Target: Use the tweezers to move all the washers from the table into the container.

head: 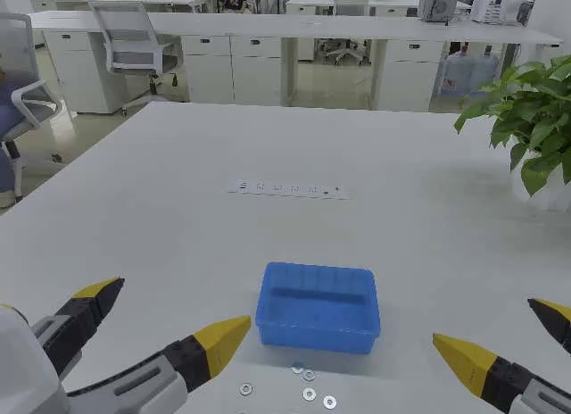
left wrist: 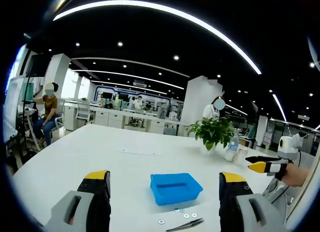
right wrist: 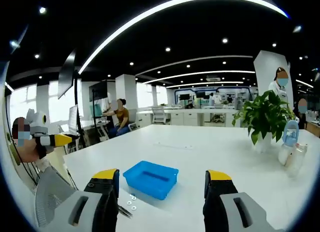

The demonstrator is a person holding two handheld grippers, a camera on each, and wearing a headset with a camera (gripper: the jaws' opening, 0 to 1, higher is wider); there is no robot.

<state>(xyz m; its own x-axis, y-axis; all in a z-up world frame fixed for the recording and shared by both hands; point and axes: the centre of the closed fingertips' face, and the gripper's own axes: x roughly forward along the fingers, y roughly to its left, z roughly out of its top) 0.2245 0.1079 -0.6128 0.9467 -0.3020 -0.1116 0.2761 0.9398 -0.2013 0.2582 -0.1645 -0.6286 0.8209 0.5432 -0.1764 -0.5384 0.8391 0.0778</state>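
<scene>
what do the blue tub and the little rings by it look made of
Blue rectangular container: likely moulded plastic, evenly coloured, with a soft sheen on its walls. Small flat ring washers: probably metal, pale silvery grey, though too small to be sure.

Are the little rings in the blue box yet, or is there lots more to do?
Nothing looks done yet: the blue container looks empty. Nothing is in hand either: the left gripper and right gripper are both open, and the tweezers lie on the table. All the washers are left to move, lying on the table just in front of the container.
</scene>
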